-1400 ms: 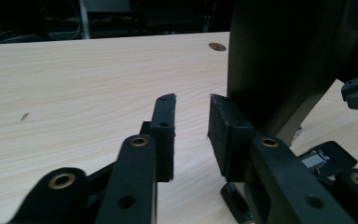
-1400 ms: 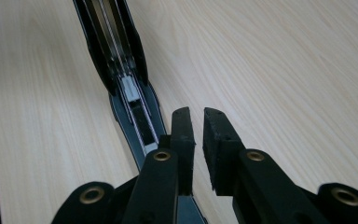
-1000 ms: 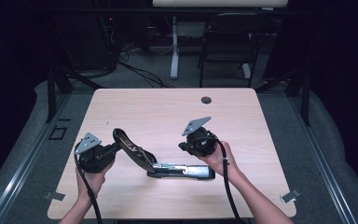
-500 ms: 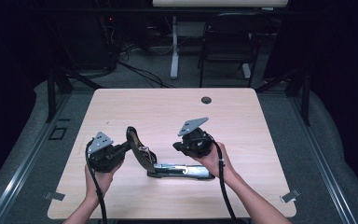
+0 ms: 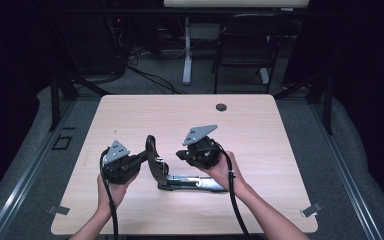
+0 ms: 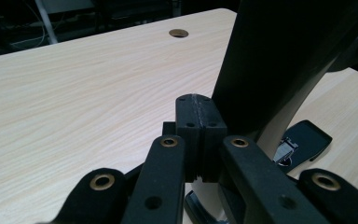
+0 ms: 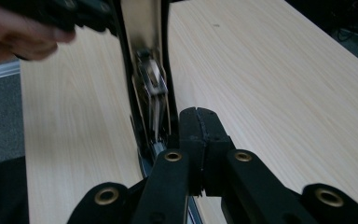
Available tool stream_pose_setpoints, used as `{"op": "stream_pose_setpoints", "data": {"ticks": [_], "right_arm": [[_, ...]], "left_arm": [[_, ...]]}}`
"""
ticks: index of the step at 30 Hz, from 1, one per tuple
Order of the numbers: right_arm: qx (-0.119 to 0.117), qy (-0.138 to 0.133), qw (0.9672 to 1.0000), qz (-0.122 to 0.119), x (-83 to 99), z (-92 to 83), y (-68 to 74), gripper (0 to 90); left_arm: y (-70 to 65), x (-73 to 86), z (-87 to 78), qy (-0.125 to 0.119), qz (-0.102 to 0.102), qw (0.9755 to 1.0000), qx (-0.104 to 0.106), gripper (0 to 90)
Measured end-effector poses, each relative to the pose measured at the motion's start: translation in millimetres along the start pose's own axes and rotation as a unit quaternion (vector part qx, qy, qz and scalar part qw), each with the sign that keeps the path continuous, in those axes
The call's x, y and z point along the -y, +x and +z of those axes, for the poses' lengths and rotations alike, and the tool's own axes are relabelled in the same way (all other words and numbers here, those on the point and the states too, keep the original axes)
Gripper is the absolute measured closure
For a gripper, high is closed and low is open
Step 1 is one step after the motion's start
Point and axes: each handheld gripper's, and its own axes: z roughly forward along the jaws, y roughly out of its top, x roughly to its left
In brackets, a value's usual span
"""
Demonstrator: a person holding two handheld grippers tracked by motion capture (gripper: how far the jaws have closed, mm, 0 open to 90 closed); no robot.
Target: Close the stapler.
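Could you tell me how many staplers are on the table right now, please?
1. The stapler lies near the table's front edge between the two tongs, base flat, top arm swung up. Nothing seems hidden.

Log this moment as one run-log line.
stapler: on table, top arm raised | left hand-held gripper: shut, at arm | right hand-held gripper: shut, empty

The stapler (image 5: 180, 172) beside the black left tool (image 5: 141, 159) has a black lid and silver metal base; the tabletop (image 5: 260, 130) shows pale wood grain.
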Motion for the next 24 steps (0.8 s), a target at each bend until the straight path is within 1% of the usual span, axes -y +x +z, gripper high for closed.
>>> {"op": "stream_pose_setpoints", "data": {"ticks": [1, 2, 3, 5, 6, 8, 9, 10, 11, 12, 13, 15, 16, 17, 21, 24], "right_arm": [[0.000, 0.000, 1.0000, -0.003, -3.0, -0.3, 1.2, 90.0], [0.000, -0.007, 1.0000, -0.005, -6.8, -0.3, 3.6, 90.0], [-0.002, -0.010, 0.9999, -0.009, -10.6, -0.8, 5.1, 90.0], [-0.004, -0.017, 0.9998, -0.013, -17.3, -0.5, 8.0, 90.0], [-0.002, -0.018, 0.9997, -0.018, -19.9, -1.0, 8.9, 90.0], [0.001, -0.026, 0.9995, -0.019, -22.1, -3.5, 9.2, 90.0], [0.004, -0.039, 0.9991, -0.017, -21.3, -6.1, 9.2, 90.0], [0.008, -0.048, 0.9987, -0.016, -19.8, -9.4, 9.0, 90.0], [0.012, -0.056, 0.9982, -0.017, -16.6, -12.9, 8.6, 90.0], [0.014, -0.058, 0.9981, -0.016, -14.0, -14.3, 8.5, 90.0], [0.017, -0.060, 0.9980, -0.013, -10.2, -16.1, 7.8, 90.0], [0.015, -0.061, 0.9980, -0.001, -3.0, -18.8, 5.3, 90.0], [0.013, -0.063, 0.9979, 0.004, 0.3, -19.5, 4.2, 90.0], [0.010, -0.064, 0.9979, 0.008, 3.1, -20.4, 2.9, 90.0], [-0.011, -0.067, 0.9972, 0.031, 12.4, -21.3, -4.3, 90.0], [0.000, -0.062, 0.9978, 0.023, 18.5, -24.0, -5.4, 90.0]], "left_arm": [[-1.2, 0.0, 1.3, 0.001, 0.001, 1.0000, 0.001, 89.7], [-2.4, 0.0, 2.5, 0.000, 0.003, 1.0000, 0.002, 89.7], [-4.0, -0.3, 3.1, 0.005, 0.006, 1.0000, 0.006, 89.7], [-6.8, -0.1, 5.6, 0.006, 0.011, 0.9999, 0.009, 89.8], [-8.9, 0.0, 7.5, 0.012, 0.018, 0.9996, 0.016, 89.9], [-11.2, 0.3, 9.6, 0.017, 0.023, 0.9993, 0.024, 90.0], [-12.7, 0.7, 11.4, 0.019, 0.027, 0.9990, 0.030, 90.0], [-15.0, 1.1, 13.4, 0.025, 0.034, 0.9987, 0.031, 90.0], [-15.8, 1.3, 14.2, 0.025, 0.037, 0.9985, 0.033, 90.0], [-16.1, 1.1, 14.9, 0.030, 0.038, 0.9982, 0.036, 90.0], [-16.4, 1.6, 16.2, 0.030, 0.038, 0.9980, 0.040, 90.0], [-17.8, 2.1, 17.8, 0.034, 0.041, 0.9975, 0.046, 90.0], [-19.1, 2.4, 18.8, 0.034, 0.040, 0.9975, 0.046, 90.0], [-19.6, 2.6, 19.3, 0.037, 0.045, 0.9972, 0.047, 90.0], [-20.4, 3.1, 20.8, 0.043, 0.046, 0.9965, 0.055, 90.0], [-19.2, 2.6, 19.8, 0.046, 0.053, 0.9960, 0.056, 89.5]]}}
